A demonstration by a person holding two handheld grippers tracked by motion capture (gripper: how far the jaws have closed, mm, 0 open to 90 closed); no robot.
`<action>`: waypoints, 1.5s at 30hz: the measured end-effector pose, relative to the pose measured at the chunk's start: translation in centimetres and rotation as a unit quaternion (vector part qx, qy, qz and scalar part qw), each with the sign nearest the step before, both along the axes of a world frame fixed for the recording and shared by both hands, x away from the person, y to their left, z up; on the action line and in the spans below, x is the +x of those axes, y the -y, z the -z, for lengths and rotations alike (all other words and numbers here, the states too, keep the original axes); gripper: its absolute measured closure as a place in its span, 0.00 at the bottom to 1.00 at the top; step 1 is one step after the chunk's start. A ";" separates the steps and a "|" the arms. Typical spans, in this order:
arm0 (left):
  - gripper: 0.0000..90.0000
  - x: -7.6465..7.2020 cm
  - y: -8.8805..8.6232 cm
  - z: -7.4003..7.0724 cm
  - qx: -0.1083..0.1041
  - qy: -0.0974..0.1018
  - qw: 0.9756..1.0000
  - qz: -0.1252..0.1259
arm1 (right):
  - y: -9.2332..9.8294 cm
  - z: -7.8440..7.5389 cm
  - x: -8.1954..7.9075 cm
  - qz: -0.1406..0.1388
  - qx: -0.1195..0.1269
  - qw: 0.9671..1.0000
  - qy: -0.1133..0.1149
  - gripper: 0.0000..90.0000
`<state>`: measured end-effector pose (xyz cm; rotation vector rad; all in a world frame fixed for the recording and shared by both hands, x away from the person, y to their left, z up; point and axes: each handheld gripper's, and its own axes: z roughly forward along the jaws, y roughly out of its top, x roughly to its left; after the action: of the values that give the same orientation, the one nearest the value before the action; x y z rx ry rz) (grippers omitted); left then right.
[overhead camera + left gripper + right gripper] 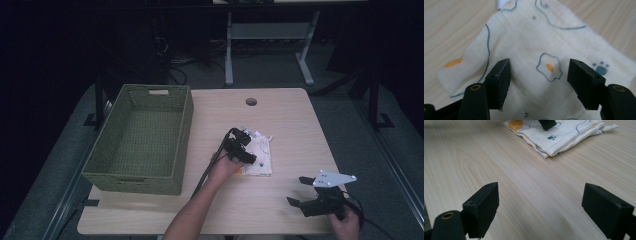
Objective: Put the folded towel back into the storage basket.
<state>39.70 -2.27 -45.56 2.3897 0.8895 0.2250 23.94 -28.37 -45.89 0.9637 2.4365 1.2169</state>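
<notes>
Jaws wide on both — left gripper [537,82] poised over folded cloth [534,57], likely about to pinch; right gripper [310,192] waits apart.

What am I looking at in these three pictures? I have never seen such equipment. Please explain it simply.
A person sits at a wooden table and holds a two-jaw gripper in each hand. The high view looks down from above. The other two pictures come from cameras riding on the grippers, looking along their black jaws. On the table lie a green woven basket and a folded cream cloth with printed drawings. The left gripper is open, right above the cloth, holding nothing. The right gripper is open too, over bare table near the person, with the cloth farther off.
</notes>
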 end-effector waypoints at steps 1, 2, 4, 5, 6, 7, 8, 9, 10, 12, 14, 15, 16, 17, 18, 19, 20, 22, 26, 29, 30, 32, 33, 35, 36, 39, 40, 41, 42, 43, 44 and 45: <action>0.41 -0.2 0.1 0.0 0.001 0.009 1.000 -0.004 | 0.0 0.0 0.0 0.000 0.000 1.000 0.000 0.15; 0.43 -0.3 0.1 0.1 0.003 0.018 1.000 -0.005 | 0.0 0.0 0.0 0.000 0.000 1.000 0.000 0.15; 0.45 -0.6 0.1 0.3 -0.001 0.028 1.000 -0.008 | 0.0 0.0 0.0 0.000 0.000 1.000 0.000 0.15; 0.47 -0.7 -0.1 0.3 -0.002 0.031 0.999 -0.011 | -0.1 0.0 0.0 -0.001 -0.001 1.000 0.001 0.15; 0.49 -0.7 -0.1 0.4 -0.004 0.034 0.999 -0.012 | -0.1 0.0 -0.1 -0.001 -0.001 1.000 0.000 0.15; 0.51 -0.8 -0.3 0.4 -0.006 0.035 0.999 -0.014 | -0.1 0.0 -0.1 -0.001 -0.001 1.000 0.000 0.15; 0.54 -0.8 -0.3 0.4 -0.008 0.037 0.999 -0.015 | -0.2 -0.1 -0.2 -0.002 -0.002 1.000 0.000 0.15; 0.57 -0.9 -0.4 0.4 -0.008 0.038 0.999 -0.014 | -0.2 -0.1 -0.2 -0.004 -0.002 1.000 0.002 0.15; 0.59 -0.9 -0.5 0.4 -0.008 0.038 0.999 -0.013 | -0.2 -0.1 -0.2 -0.004 -0.002 1.000 0.002 0.15; 0.65 -1.0 -0.7 0.3 -0.006 0.038 0.999 -0.009 | -0.2 -0.1 -0.2 -0.001 -0.001 1.000 0.000 0.15; 0.68 -1.3 -1.0 0.4 -0.010 0.040 0.999 -0.008 | -0.1 -0.1 -0.1 -0.001 -0.001 1.000 0.000 0.15; 0.69 -1.4 -1.1 0.4 -0.012 0.040 0.999 -0.007 | -0.1 -0.1 -0.2 -0.001 -0.002 1.000 0.000 0.15; 0.72 -1.6 -1.2 0.3 -0.011 0.039 0.999 -0.004 | -0.1 -0.1 -0.2 0.000 -0.002 1.000 0.000 0.15; 0.74 -1.7 -1.4 0.3 -0.009 0.038 0.999 -0.002 | -0.1 -0.1 -0.2 0.001 -0.002 1.000 -0.001 0.15; 0.77 -1.9 -1.5 0.3 -0.009 0.036 0.999 0.000 | 0.0 -0.1 -0.2 0.002 0.000 1.000 -0.001 0.15; 0.79 -2.1 -1.7 0.2 -0.008 0.036 0.999 0.003 | 0.0 -0.1 -0.2 0.003 0.000 1.000 0.000 0.15; 0.81 -2.2 -1.8 0.2 -0.005 0.035 0.999 0.005 | 0.1 -0.1 -0.2 0.005 0.001 1.000 0.000 0.15; 0.84 -2.4 -1.9 0.2 -0.004 0.035 0.999 0.004 | 0.1 -0.1 -0.1 0.005 0.000 1.000 0.002 0.15; 0.89 -2.8 -2.0 0.1 -0.001 0.039 0.999 0.000 | -0.2 -0.1 -0.2 0.002 -0.003 1.000 0.001 0.15; 0.91 -2.7 -2.1 0.1 -0.002 0.032 0.999 -0.003 | -0.4 -0.1 -0.3 -0.001 -0.005 1.000 0.001 0.15; 0.91 -2.7 -2.2 0.0 -0.006 0.028 1.000 -0.005 | -0.4 -0.1 -0.2 -0.002 -0.005 1.000 0.002 0.15; 0.92 -2.6 -2.4 -0.1 -0.009 0.022 1.000 -0.007 | -0.5 -0.1 -0.2 -0.003 -0.008 1.000 0.002 0.15; 0.92 -2.6 -2.6 -0.2 -0.015 0.019 1.000 -0.008 | -0.5 -0.1 -0.3 -0.004 -0.008 1.000 0.001 0.15; 0.93 -2.7 -2.9 -0.5 -0.029 0.012 0.999 -0.010 | -0.5 0.0 -0.3 -0.003 -0.008 1.000 -0.001 0.15; 0.93 -2.7 -3.2 -0.7 -0.040 0.007 0.999 -0.013 | -0.5 0.0 -0.3 -0.003 -0.008 1.000 0.000 0.15; 0.93 -2.7 -3.8 -1.5 -0.073 -0.007 0.997 -0.016 | -0.3 0.0 -0.3 0.000 -0.007 1.000 0.001 0.15; 0.93 -2.7 -4.0 -1.9 -0.082 -0.010 0.996 -0.016 | -0.2 -0.1 -0.3 0.003 -0.006 1.000 0.002 0.15; 0.93 -2.8 -4.2 -2.3 -0.088 -0.012 0.996 -0.014 | -0.1 -0.1 -0.3 0.005 -0.004 1.000 0.001 0.15; 0.93 -2.8 -4.3 -2.5 -0.095 -0.015 0.995 -0.012 | 0.0 -0.1 -0.3 0.006 -0.003 1.000 0.002 0.15; 0.93 -3.0 -4.5 -3.0 -0.109 -0.019 0.994 -0.013 | 0.1 -0.1 -0.3 0.007 -0.003 1.000 0.004 0.15; 0.93 -3.1 -4.7 -3.2 -0.114 -0.022 0.993 -0.012 | 0.2 -0.1 -0.3 0.010 0.001 1.000 0.002 0.15; 0.93 -3.3 -4.8 -3.6 -0.121 -0.026 0.992 -0.009 | 0.2 -0.2 -0.3 0.009 0.001 1.000 0.004 0.15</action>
<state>36.39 2.56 -41.92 2.1725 0.9065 0.0586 23.62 -28.61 -45.73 0.9768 2.4149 1.2150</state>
